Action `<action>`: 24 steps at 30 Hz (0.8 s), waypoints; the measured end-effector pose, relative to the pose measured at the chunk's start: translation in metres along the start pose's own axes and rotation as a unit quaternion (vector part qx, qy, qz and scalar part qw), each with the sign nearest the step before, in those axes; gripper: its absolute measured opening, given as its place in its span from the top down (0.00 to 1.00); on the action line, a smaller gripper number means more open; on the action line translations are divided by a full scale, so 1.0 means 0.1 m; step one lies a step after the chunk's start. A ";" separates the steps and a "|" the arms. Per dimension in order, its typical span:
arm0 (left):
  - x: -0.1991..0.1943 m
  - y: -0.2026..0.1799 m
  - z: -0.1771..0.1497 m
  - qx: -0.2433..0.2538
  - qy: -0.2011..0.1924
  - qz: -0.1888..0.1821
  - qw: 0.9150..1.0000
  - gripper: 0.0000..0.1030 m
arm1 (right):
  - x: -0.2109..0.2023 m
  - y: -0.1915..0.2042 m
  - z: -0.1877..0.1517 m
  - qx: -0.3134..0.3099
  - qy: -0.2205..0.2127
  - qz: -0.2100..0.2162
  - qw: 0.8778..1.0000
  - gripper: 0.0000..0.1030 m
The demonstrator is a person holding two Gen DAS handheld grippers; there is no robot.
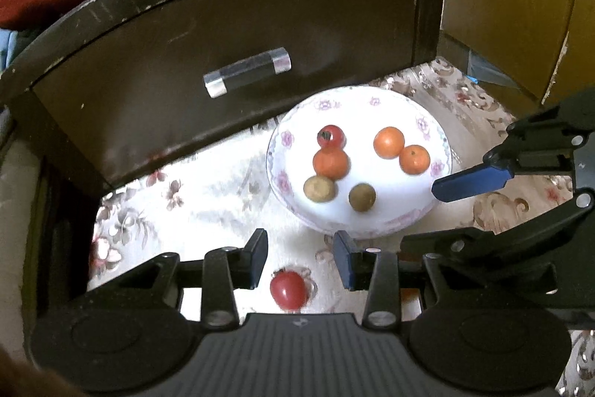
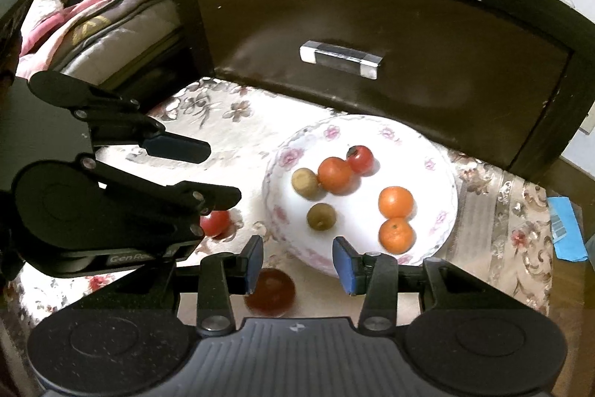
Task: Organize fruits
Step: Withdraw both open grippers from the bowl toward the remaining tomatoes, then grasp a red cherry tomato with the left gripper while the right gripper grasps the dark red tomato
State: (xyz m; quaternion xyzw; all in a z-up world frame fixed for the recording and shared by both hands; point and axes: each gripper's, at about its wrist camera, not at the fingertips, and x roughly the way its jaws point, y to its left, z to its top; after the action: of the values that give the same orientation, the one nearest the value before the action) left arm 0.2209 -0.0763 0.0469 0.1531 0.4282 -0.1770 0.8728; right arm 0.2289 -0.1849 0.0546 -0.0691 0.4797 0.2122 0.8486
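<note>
Looks like the gathering step: six fruits sit on the plate (image 1: 286, 140), two red ones lie loose on the counter (image 1: 208, 188). Left tongs (image 1: 300, 257) spread, empty, above the tomato (image 1: 288, 289); right tongs (image 2: 297, 261) likewise. Next: lower, pinch. Fruit's round, no real long axis

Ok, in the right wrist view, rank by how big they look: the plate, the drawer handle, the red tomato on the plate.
1. plate
2. drawer handle
3. red tomato
The handle sits farther from the camera, so apparent size only.
</note>
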 end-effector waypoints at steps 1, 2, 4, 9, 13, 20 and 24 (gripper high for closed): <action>0.00 0.00 -0.02 -0.001 0.001 -0.001 1.000 0.55 | 0.00 0.02 -0.02 0.000 0.001 0.001 1.000 0.64; -0.01 -0.01 -0.05 -0.001 0.003 -0.002 1.000 0.55 | 0.00 0.04 -0.03 -0.001 0.003 0.001 1.000 0.64; -0.02 0.00 -0.09 -0.004 0.005 -0.005 1.000 0.55 | 0.00 0.08 -0.06 -0.002 0.007 0.002 1.000 0.64; 0.00 0.01 -0.20 -0.012 0.013 -0.016 1.000 0.55 | 0.00 0.15 -0.12 -0.002 0.015 0.008 1.000 0.64; 0.03 0.01 -0.26 -0.014 0.020 -0.016 1.000 0.55 | 0.04 0.19 -0.16 -0.003 0.025 0.009 1.000 0.63; 0.06 0.06 -0.34 -0.023 0.026 -0.028 0.999 0.54 | 0.10 0.23 -0.19 -0.005 0.035 0.015 0.999 0.60; 0.14 0.08 -0.37 -0.025 0.035 -0.031 0.999 0.54 | 0.15 0.22 -0.20 -0.002 0.040 0.019 0.999 0.58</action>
State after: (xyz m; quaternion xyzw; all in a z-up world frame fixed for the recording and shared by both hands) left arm 0.2069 -0.0566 0.0145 0.1236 0.4671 -0.1877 0.8552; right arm 0.2107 -0.1675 0.0332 -0.0701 0.5138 0.2263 0.8246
